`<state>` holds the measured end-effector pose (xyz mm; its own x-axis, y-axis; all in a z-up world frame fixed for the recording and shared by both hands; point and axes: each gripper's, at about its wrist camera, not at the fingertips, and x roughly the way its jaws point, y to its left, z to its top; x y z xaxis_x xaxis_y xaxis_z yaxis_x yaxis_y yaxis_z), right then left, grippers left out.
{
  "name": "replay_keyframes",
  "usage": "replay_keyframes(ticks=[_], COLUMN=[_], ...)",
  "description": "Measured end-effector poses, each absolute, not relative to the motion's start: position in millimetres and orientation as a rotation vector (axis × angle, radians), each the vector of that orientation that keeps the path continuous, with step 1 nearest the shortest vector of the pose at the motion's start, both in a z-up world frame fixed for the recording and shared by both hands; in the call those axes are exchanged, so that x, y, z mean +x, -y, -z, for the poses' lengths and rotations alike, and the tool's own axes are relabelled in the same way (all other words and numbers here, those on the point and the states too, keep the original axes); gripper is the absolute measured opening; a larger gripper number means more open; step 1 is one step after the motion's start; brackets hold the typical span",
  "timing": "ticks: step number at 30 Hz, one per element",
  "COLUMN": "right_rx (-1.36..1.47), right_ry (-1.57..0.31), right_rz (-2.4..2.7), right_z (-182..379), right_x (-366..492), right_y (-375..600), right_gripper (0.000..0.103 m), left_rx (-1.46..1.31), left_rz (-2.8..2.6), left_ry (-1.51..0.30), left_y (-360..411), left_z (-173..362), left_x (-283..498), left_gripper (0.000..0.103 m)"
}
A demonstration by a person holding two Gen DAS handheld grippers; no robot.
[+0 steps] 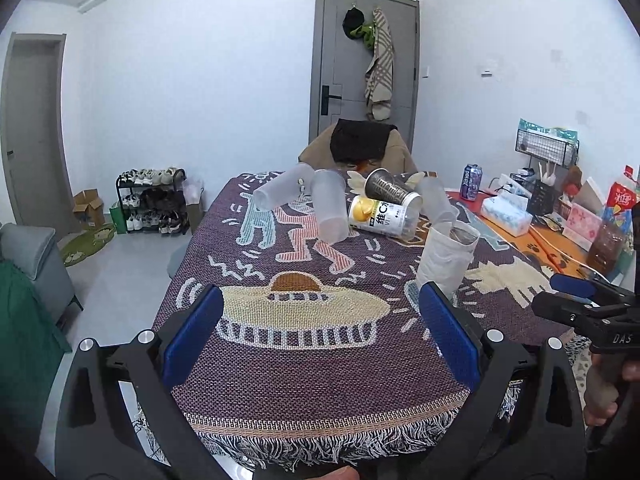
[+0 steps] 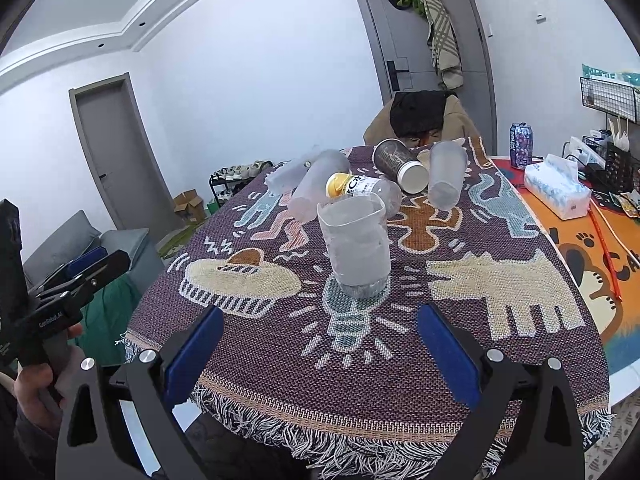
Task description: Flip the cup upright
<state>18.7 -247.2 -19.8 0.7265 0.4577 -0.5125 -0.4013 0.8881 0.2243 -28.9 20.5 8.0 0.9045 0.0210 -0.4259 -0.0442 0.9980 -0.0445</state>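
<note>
One cup (image 2: 357, 244) is already stood upright near the front-middle of the woven tablecloth (image 2: 400, 360), mouth up, base on the lightbulb motif. It is translucent, cloudy white, with a slightly squared rim; nothing certain can be made out inside. That flip is judged done.

Left undone, as far as can be seen: a cluster at the far end is lying on its side. Two frosted cups (image 1: 330, 210) (image 1: 280, 191) are tipped over at far left, a dark paper cup (image 1: 394, 191) with a white rim is on its side, another frosted cup (image 2: 446, 178) lies beside it, and a yellow-label bottle (image 1: 380, 216) is down among them.

Left gripper (image 1: 320, 332): jaws spread wide, nothing held, hovering over the near edge. Right gripper (image 2: 320, 344): jaws also wide apart, empty, aimed at the upright cup but well short of it.
</note>
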Motion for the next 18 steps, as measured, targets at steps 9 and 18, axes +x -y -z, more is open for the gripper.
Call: replay_keyframes(ticks=[9,18], right_rx=[0.110,0.113], right_ry=[-0.591,-0.586], right_rz=[-0.472,-0.465], right_z=[19.7,19.6], right_x=[20.2,20.7], right_y=[247.1,250.4], right_gripper=[0.095,0.095], left_rx=[-0.045,-0.034], left_rz=[-0.032,-0.039], left_ry=[-0.441,-0.434], left_y=[-17.8,-14.9], left_z=[-8.6,-8.2], left_x=[-29.1,-29.7], left_gripper=[0.097,0.097])
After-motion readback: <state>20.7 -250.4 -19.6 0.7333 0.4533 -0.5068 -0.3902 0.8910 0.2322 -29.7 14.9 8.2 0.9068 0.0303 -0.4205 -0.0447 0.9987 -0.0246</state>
